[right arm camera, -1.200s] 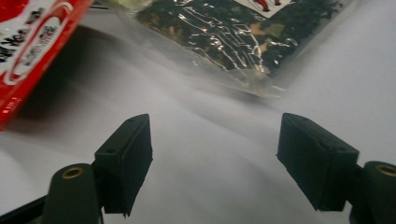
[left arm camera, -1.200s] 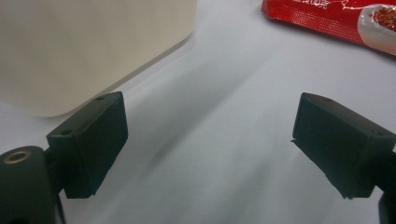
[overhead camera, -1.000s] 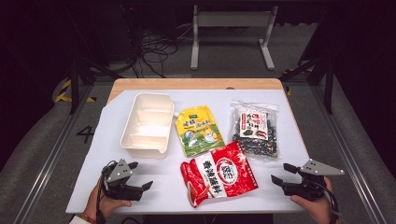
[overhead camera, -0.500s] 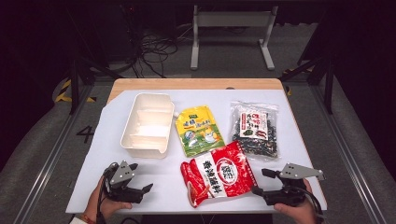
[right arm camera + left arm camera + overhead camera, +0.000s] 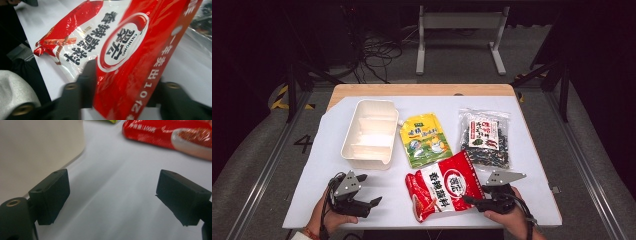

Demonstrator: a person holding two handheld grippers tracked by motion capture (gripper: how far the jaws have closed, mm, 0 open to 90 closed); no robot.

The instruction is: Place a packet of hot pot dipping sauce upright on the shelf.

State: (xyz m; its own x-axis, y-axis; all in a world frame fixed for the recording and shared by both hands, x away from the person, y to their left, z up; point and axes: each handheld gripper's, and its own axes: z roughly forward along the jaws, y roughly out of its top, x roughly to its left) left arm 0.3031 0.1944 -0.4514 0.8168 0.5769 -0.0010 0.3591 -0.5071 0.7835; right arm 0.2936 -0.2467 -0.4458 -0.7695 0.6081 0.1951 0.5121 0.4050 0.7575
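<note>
**Red snack bag caught at its edge by the right gripper**

Red foil is what gets noticed first: the red bag (image 5: 445, 186) is lying on the white table (image 5: 327, 165) near the front edge, just below the yellow-green pouch (image 5: 425, 139) and left of the dark bag of dried stuff (image 5: 485, 136). The right gripper (image 5: 473, 201) is seen pressed in at the bag's right lower edge, and in the right gripper view the red bag (image 5: 130, 50) is wedged between the two black jaws, one on each face of it. Those jaws have just been closing, so the bag's edge looks pinched between them, though the picture is blurred there.

The left gripper (image 5: 373, 203) is parked over bare table in front of the white tray (image 5: 369, 133), well apart from the bag. Its jaws are held wide apart with nothing between them, as shown in the left gripper view, where the tray's wall (image 5: 37, 150) is just beside the left jaw.
</note>
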